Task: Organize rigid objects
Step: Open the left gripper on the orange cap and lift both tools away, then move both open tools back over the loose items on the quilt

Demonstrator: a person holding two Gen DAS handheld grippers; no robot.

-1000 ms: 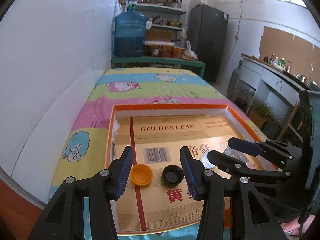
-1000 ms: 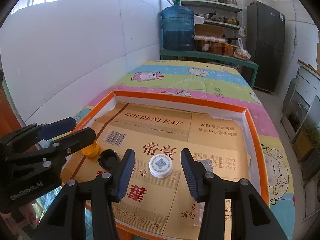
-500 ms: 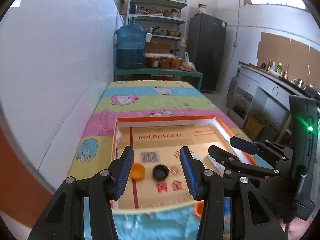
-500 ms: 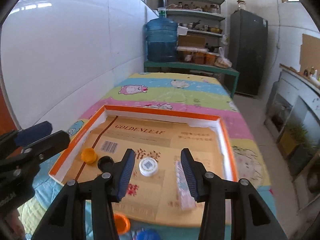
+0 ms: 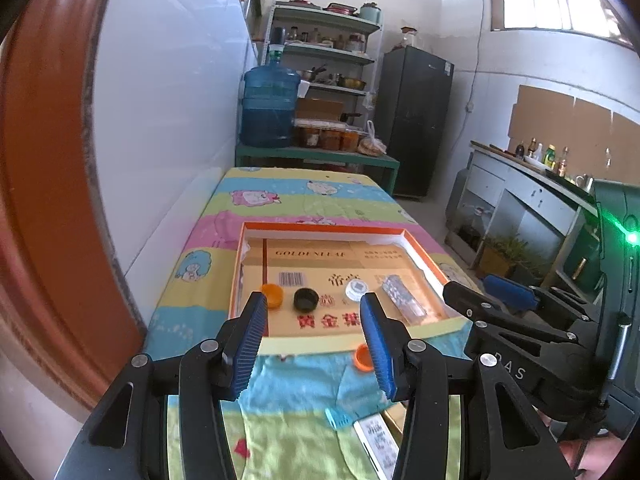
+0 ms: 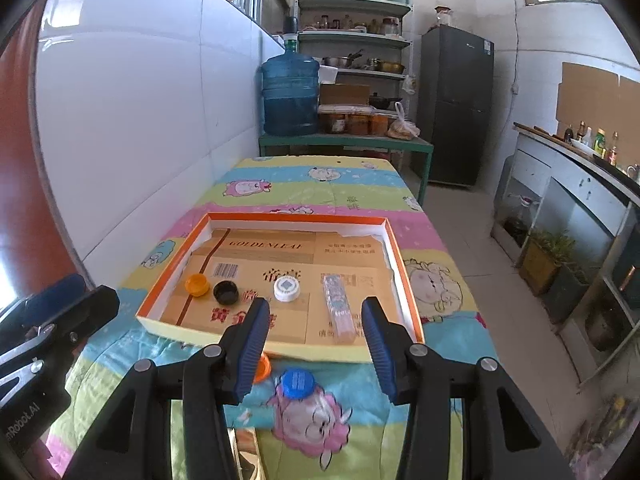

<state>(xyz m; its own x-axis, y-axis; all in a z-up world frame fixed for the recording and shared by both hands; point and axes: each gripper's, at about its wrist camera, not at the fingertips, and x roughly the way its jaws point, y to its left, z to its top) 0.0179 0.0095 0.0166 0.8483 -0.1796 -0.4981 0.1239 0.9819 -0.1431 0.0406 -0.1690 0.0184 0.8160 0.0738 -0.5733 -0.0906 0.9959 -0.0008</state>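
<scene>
Orange-rimmed tray (image 5: 320, 227) in left view: orange cap (image 5: 273, 295), black cap (image 5: 306, 299), white cap (image 5: 357, 287) and strip (image 5: 404, 300) lie inside. Left claw (image 5: 314, 334) open, empty.
Right view: right claw (image 6: 316, 334) open, empty; blue cap (image 6: 297, 383) and another orange cap (image 6: 262, 366) outside tray on the bench cloth. Risk: soft cloth, a cap could skid from the pads.

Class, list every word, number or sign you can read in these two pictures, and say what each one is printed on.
"GOLDENLEAF": on the cardboard lining the tray.
"黄金": large red characters on the cardboard, near edge; the third is partly hidden.
"帝豪": on the cardboard, beside the barcode.
"Robot.AI": partly cut off, on the left gripper.
"DAS": on the right gripper.
Too small or blurred: the barcode digits, the fine print, the white cap label, the blue cap label.
</scene>
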